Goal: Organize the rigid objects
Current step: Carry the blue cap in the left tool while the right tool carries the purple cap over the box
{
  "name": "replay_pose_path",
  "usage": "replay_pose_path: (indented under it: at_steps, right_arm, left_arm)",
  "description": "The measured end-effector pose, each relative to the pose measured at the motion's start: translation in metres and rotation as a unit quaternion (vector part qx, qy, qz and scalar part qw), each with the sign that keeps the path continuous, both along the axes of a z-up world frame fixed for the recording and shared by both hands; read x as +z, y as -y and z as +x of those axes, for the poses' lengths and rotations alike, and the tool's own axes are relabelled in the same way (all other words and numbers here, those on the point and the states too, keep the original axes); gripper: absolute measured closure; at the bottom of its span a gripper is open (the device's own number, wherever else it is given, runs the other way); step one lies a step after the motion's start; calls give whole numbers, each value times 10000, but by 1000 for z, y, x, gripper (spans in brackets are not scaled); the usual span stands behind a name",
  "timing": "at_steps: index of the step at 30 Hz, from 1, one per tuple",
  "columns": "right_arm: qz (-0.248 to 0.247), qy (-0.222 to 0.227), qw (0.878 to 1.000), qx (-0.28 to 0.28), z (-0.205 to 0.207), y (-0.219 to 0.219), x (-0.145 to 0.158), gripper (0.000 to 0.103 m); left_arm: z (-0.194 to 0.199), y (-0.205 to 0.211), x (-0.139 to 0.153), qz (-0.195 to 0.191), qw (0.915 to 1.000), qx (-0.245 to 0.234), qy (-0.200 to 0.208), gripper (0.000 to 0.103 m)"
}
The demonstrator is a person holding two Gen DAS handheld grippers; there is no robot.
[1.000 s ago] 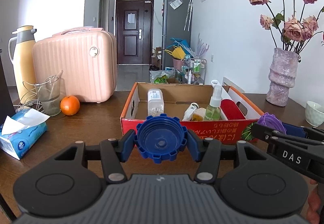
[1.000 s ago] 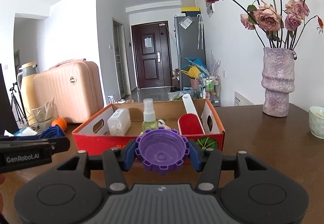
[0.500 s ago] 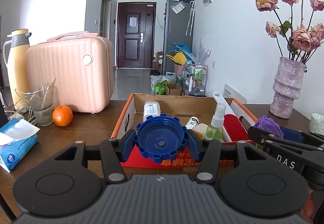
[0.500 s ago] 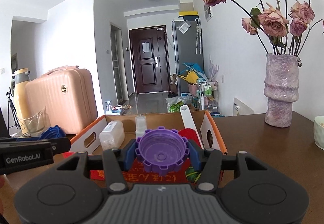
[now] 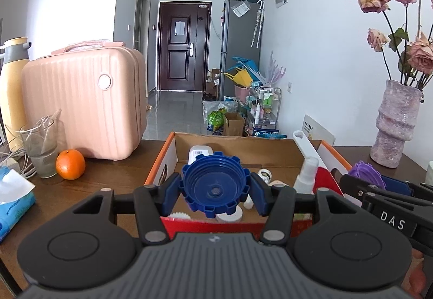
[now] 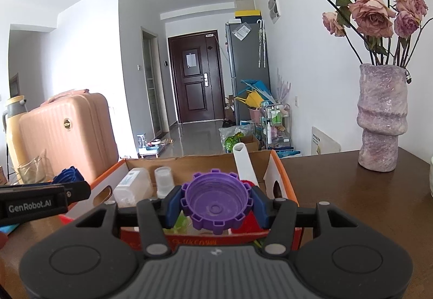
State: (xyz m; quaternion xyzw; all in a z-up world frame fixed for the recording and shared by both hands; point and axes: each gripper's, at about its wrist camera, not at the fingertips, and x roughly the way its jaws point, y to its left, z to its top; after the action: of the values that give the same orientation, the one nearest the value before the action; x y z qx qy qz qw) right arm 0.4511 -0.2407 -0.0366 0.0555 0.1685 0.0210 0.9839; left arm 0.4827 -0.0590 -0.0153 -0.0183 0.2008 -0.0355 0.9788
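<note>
Ribbed, notched blue cap [image 5: 215,188] over cardboard box [image 5: 238,143].

White walls [image 5: 319,36] are flanking a grey tiled hallway floor [image 5: 173,112] running ahead to a dark brown door [image 5: 184,46]; a grey fridge [image 5: 238,44] is standing right of it under daylight.

Two notched caps above the box's near edge
The blue cap [image 5: 215,188] and purple cap [image 6: 216,205], both ribbed with hollow side facing back, sit clamped between gripper pads over the open cardboard box [image 5: 238,143].
</note>
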Motion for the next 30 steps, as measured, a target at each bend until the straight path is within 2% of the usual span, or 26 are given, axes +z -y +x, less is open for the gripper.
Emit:
replay_pose_path:
  at_steps: [15,30]
  right_arm:
    - [105,-93,9999,59,49,6,-3,50]
    - [221,-398,9989,109,96,10,-12,50]
  left_arm:
    - [44,8,-2,98,9999,51,46,48]
    - [85,15,-15,170,9997,116,-142,48]
